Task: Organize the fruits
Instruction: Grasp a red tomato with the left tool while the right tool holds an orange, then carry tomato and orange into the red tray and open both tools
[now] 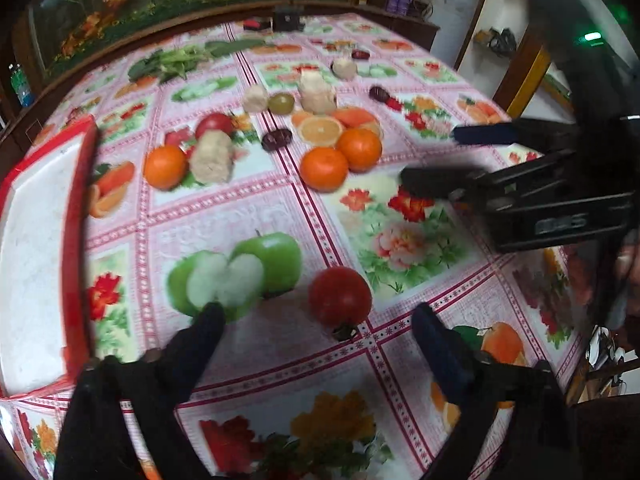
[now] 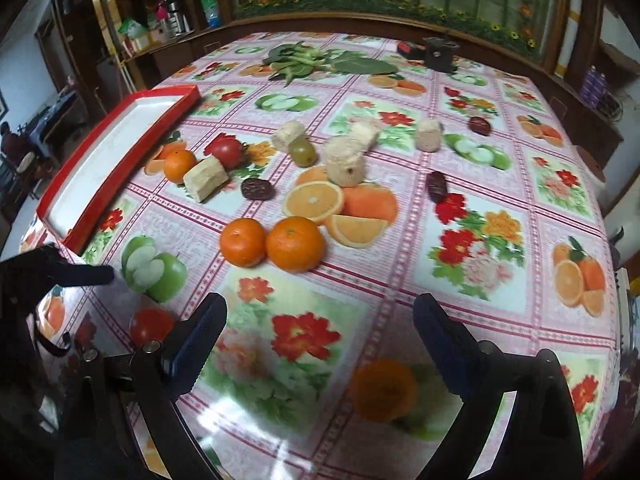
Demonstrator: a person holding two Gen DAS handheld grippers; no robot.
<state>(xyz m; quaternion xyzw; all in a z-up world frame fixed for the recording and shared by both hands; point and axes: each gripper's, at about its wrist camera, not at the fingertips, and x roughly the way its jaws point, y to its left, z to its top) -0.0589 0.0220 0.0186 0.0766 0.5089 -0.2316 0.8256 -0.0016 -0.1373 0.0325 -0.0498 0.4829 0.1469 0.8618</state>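
Tomato (image 1: 340,296) lies beside printed apples, perhaps unobstructed; oranges (image 1: 324,169) beyond.

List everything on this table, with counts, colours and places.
oranges: three, orange; two touching mid-table, one near the tray
tomatoes: two, red; one in front of the left tool, one by the lone orange
round green fruit: one, olive green; centre
dates: three, dark brown; scattered mid-table
beige chunks: about five, cream; centre
leafy greens: one pile, green; far end
tray: one, red rim, white inside; left side, nothing in it
tablecloth: one, pink, printed with fruit and flowers
left tool: black, open
right tool: black, open
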